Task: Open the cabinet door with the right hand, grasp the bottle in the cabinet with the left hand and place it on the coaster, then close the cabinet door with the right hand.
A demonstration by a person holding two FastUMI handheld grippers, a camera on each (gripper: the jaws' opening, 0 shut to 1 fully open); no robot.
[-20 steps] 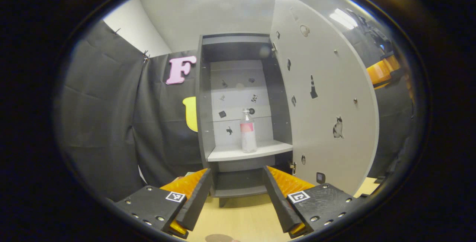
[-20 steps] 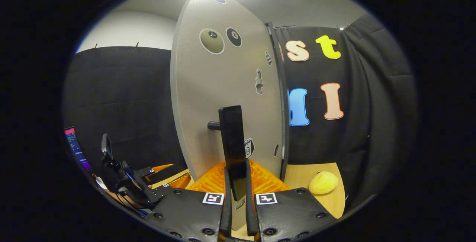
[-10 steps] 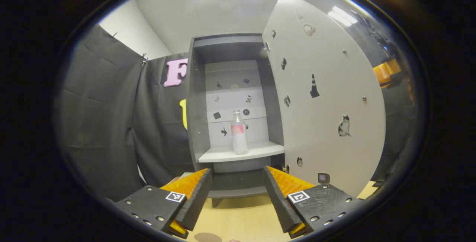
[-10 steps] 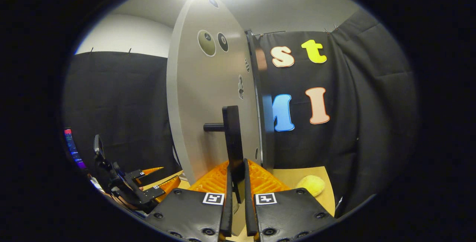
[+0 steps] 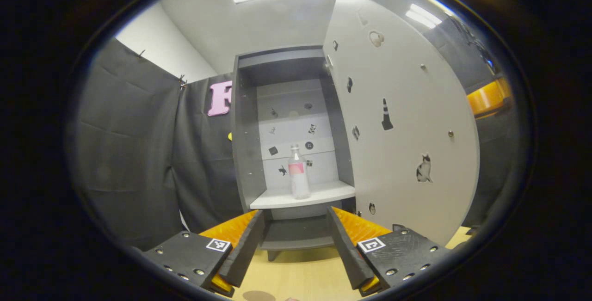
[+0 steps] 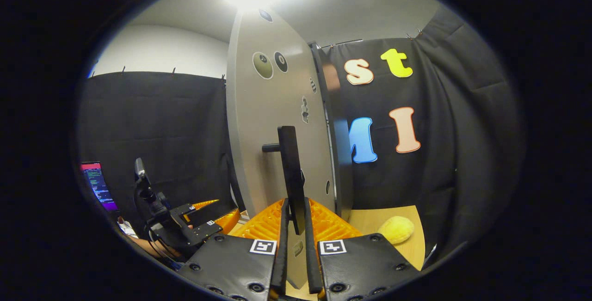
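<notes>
- Black cloth walls close in the booth around a light wooden table (image 5: 300, 273), on which a grey cabinet (image 5: 245, 153) stands.
- Its door (image 5: 407, 120) is swung wide open, hinged on the cabinet's right side in the left gripper view; stickers dot its inner face.
- On the cabinet's middle shelf (image 5: 319, 194) a clear bottle (image 5: 299, 172) with a pink label stands upright, near the shelf's front edge and about midway along it.
- At the bottom of the left gripper view the left gripper (image 5: 294, 245) has its two fingers spread wide apart, empty, pointing at the cabinet and well short of the bottle.
- At the table's near edge in that view a round brown coaster (image 5: 259, 295) just shows.
- In the right gripper view the right gripper (image 6: 296, 245) is pinched on the door's black handle (image 6: 291, 176), with both fingers pressing the bar's lower end.
- Farther off at the lower left of that view, the left gripper and the hand (image 6: 138, 238) holding it appear.
- A yellow plush toy (image 6: 397, 229) lies on the table near the cloth wall, right of the door.
</notes>
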